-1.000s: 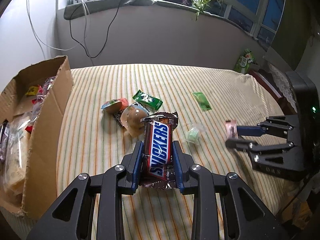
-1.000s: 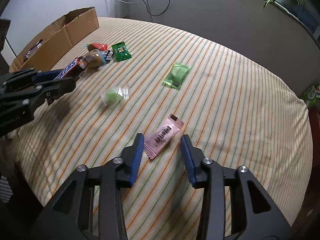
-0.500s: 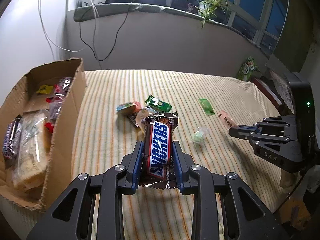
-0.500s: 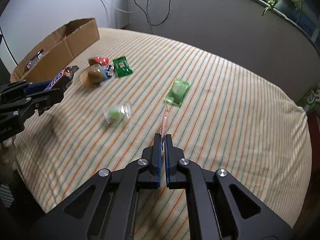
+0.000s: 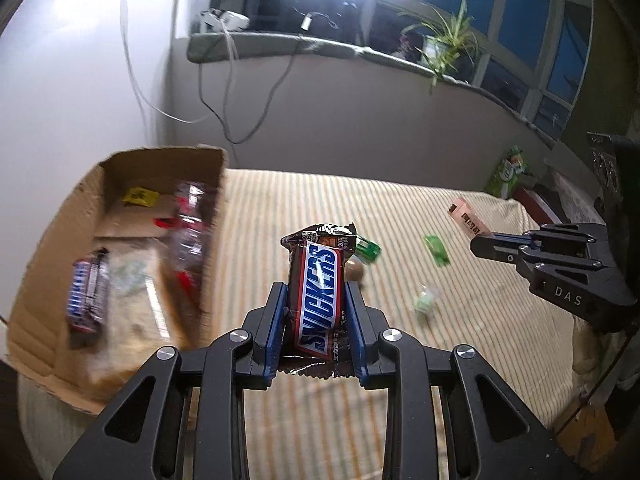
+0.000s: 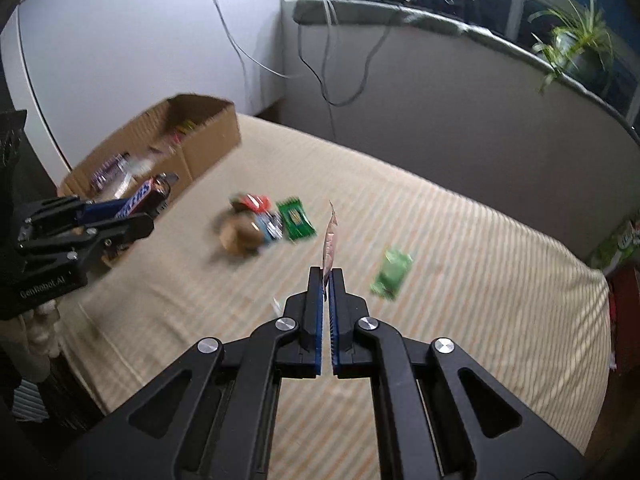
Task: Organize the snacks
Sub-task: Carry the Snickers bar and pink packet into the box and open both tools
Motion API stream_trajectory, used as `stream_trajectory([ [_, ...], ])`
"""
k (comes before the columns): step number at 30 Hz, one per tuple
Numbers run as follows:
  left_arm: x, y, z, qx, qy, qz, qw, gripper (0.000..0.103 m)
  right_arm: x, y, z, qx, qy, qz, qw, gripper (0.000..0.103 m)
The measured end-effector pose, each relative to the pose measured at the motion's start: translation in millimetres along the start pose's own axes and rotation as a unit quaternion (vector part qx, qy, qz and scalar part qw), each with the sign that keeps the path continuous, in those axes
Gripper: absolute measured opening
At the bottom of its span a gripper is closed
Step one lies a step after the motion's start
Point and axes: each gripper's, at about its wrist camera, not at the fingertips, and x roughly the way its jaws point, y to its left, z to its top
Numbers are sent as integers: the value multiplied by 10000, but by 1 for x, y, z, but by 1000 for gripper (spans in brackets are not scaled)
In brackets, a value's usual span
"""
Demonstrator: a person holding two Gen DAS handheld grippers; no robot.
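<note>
Snickers bar (image 5: 317, 295) pinched upright in left gripper (image 5: 316, 300), cardboard box (image 5: 120, 264) just left of it. Pink wrapper (image 6: 330, 245) clamped edge-on in right gripper (image 6: 326, 280), above striped cloth (image 6: 460, 280); loose snacks (image 6: 268, 226) ahead-left.

The Snickers bar (image 5: 318, 300) is brown with a blue word outlined in red on a white band. The left gripper (image 5: 316, 312) clamping it is black with blue pads; the right gripper (image 6: 326, 280) has the same colours and pinches a pale pink wrapper (image 5: 466, 218) printed with a dark barcode. The table (image 6: 460, 280) wears a cream cloth with thin orange and green stripes. On it lie a dark green packet (image 6: 295, 219), a lighter green packet (image 6: 391, 274) and a red wrapper (image 6: 256, 201). The cardboard box (image 5: 160, 168) is plain tan-brown.
</note>
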Motion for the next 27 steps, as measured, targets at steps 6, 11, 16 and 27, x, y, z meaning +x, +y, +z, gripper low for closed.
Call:
stream_trajectory([
  [6, -12, 27, 5, -159, -111, 282, 9994, 27, 7, 30, 31, -254, -179, 191, 9993, 2],
  [11, -18, 54, 9, -309, -169, 485, 9982, 27, 21, 55, 54, -478, -240, 367, 9979, 2],
  [16, -24, 73, 12, -441, -237, 629, 9968, 27, 32, 80, 71, -684, -284, 551, 9957, 2],
  [27, -31, 109, 20, -609, -340, 900, 9935, 27, 51, 128, 94, -1054, -285, 878, 9901, 2],
])
